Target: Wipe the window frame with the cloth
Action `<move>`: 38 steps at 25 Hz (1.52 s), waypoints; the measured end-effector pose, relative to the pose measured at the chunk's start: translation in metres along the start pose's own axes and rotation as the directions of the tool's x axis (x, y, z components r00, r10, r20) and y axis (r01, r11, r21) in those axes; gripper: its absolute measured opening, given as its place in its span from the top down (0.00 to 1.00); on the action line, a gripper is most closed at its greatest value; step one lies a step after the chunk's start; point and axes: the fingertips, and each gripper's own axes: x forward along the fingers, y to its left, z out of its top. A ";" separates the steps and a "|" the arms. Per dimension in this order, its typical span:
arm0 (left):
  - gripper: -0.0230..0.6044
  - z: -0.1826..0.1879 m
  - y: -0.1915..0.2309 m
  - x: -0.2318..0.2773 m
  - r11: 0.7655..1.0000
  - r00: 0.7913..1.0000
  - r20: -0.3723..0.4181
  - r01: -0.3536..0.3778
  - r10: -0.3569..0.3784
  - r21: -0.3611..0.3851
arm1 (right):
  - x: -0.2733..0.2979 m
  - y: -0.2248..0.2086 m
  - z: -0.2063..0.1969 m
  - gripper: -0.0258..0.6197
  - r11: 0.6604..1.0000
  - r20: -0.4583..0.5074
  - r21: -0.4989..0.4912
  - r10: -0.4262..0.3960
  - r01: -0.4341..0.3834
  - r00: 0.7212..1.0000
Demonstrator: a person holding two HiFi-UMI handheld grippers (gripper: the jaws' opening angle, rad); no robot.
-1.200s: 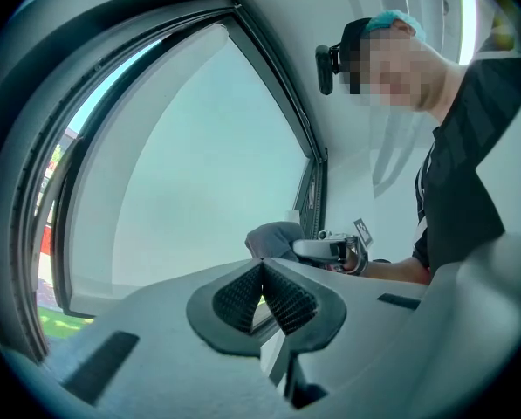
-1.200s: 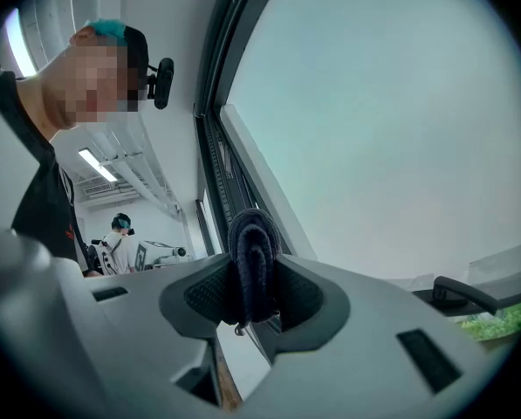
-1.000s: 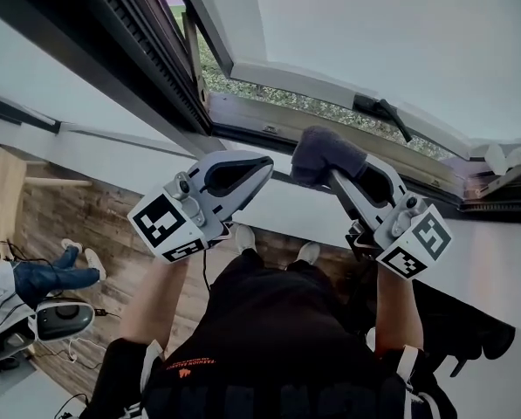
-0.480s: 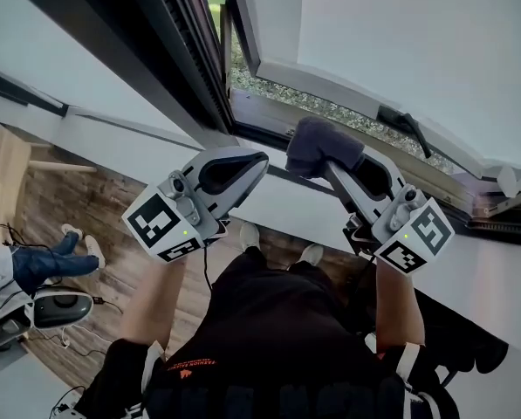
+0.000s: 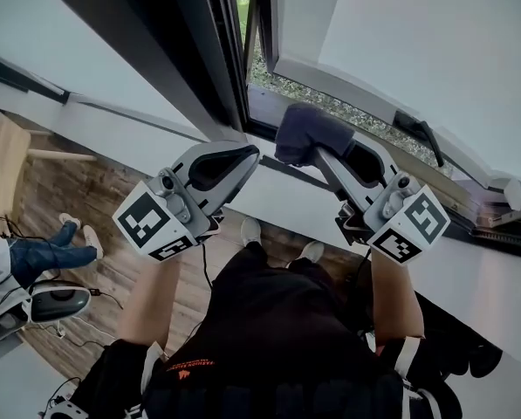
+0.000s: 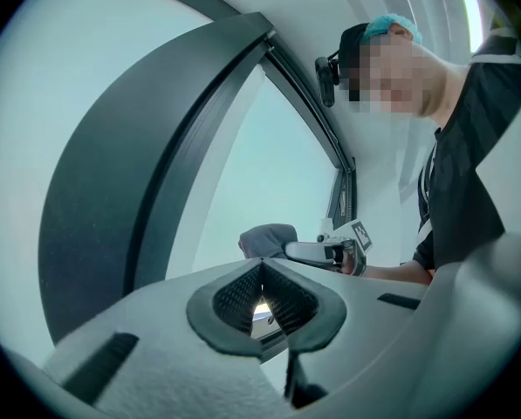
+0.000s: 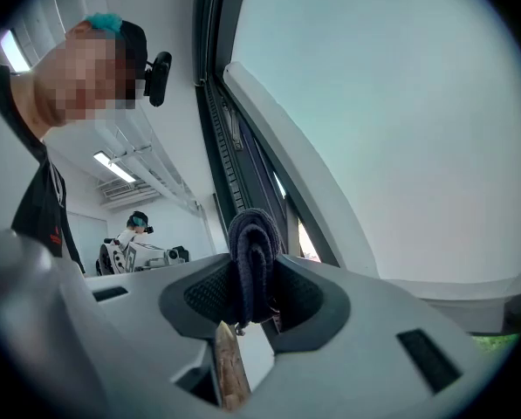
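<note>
Right gripper [image 7: 253,293] clamps cloth [image 7: 254,234]; left gripper [image 6: 262,291] jaws together, empty.

A: What lies on the brown wood-plank floor [image 5: 81,203]?
B: At its left edge, a seated person's blue-jeaned legs [image 5: 49,256], a rounded white machine [image 5: 55,304] just beside them, and a pale wooden board [image 5: 3,177]

Black shirt [image 5: 269,321], small orange print [image 5: 190,367]
</note>
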 end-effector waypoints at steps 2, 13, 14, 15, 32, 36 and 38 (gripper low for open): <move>0.93 -0.001 0.003 -0.002 1.000 1.000 -0.001 -0.008 0.008 0.001 | 0.005 -0.002 -0.002 0.77 1.000 0.002 0.004 0.003 -0.003 1.000; 0.93 -0.006 0.032 -0.016 0.999 0.999 -0.007 -0.038 0.038 -0.020 | 0.050 -0.011 -0.011 0.77 1.000 -0.006 0.024 0.020 -0.020 1.000; 0.93 -0.006 0.033 -0.017 0.999 0.999 -0.008 -0.040 0.040 -0.022 | 0.052 -0.011 -0.011 0.77 0.999 -0.005 0.024 0.022 -0.022 1.000; 0.93 -0.007 0.034 -0.018 0.999 0.999 -0.009 -0.043 0.042 -0.023 | 0.055 -0.011 -0.011 0.77 0.999 -0.003 0.026 0.024 -0.024 1.000; 0.93 -0.021 0.048 -0.044 0.995 0.997 -0.028 -0.077 0.075 -0.068 | 0.096 -0.008 -0.024 0.77 0.998 0.011 0.062 0.021 -0.022 1.000; 0.93 -0.032 0.047 -0.044 0.993 0.996 -0.044 -0.080 0.077 -0.082 | 0.094 -0.014 -0.037 0.77 0.997 -0.001 0.079 0.012 -0.012 1.000; 0.93 -0.037 0.047 -0.042 0.993 0.996 -0.052 -0.080 0.075 -0.091 | 0.094 -0.017 -0.045 0.77 0.996 -0.008 0.090 0.006 -0.006 1.000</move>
